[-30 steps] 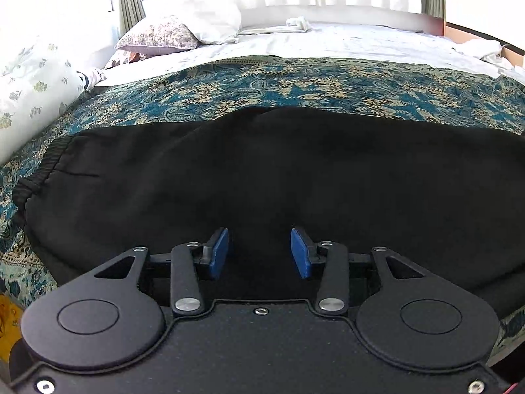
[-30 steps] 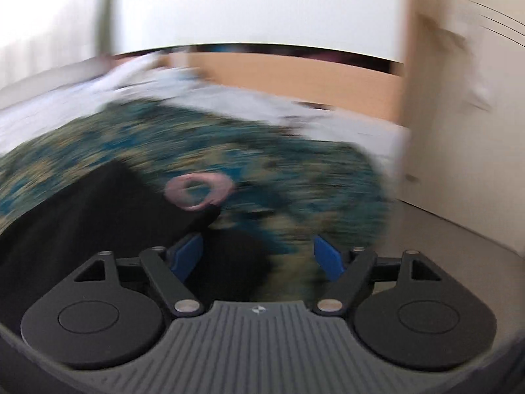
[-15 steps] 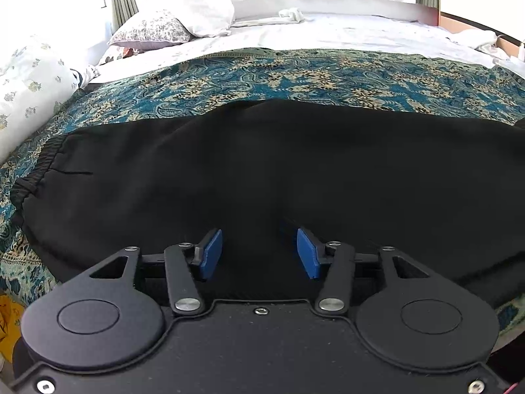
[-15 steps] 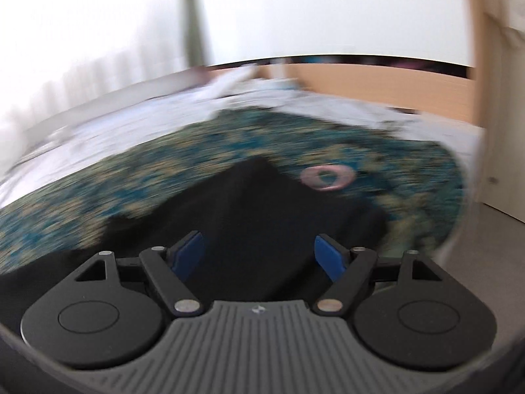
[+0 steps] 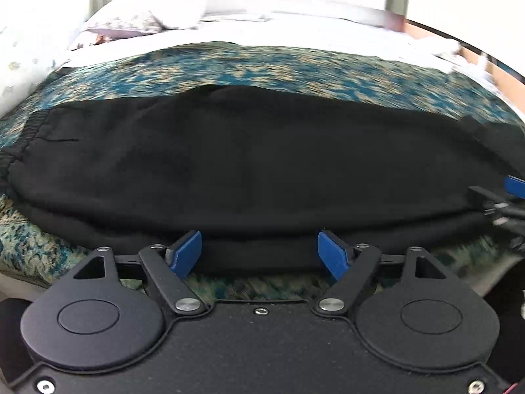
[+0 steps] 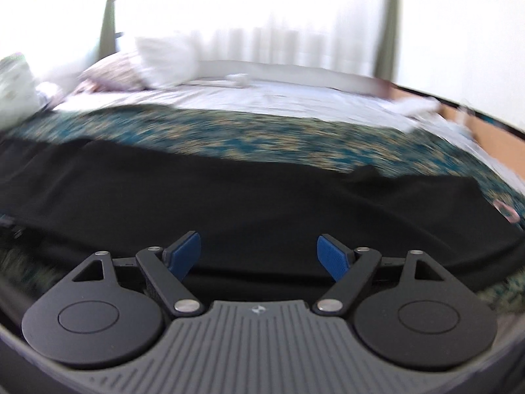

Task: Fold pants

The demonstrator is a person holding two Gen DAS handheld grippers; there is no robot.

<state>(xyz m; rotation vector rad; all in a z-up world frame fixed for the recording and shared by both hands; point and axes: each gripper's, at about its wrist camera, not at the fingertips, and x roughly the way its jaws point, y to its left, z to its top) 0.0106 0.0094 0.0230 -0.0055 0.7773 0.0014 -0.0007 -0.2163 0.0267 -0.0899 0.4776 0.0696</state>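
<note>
Ok, black pants (image 5: 249, 151) lie lengthwise across the patterned bedspread (image 5: 262, 72), waistband to my left, and I've got the left gripper (image 5: 259, 256) and right gripper (image 6: 259, 256) both spread wide, empty, lined up w/ the near edge, prob to pinch it for the fold.

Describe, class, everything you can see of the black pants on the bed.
The black pants look like soft, matte knit fabric. They lie flat and lengthwise across a teal patterned bedspread, with the gathered elastic waistband at the left end and the leg ends at the right. Two layers show along the near edge. Both the left claw and the right claw are open at that edge, gripping nothing.
</note>
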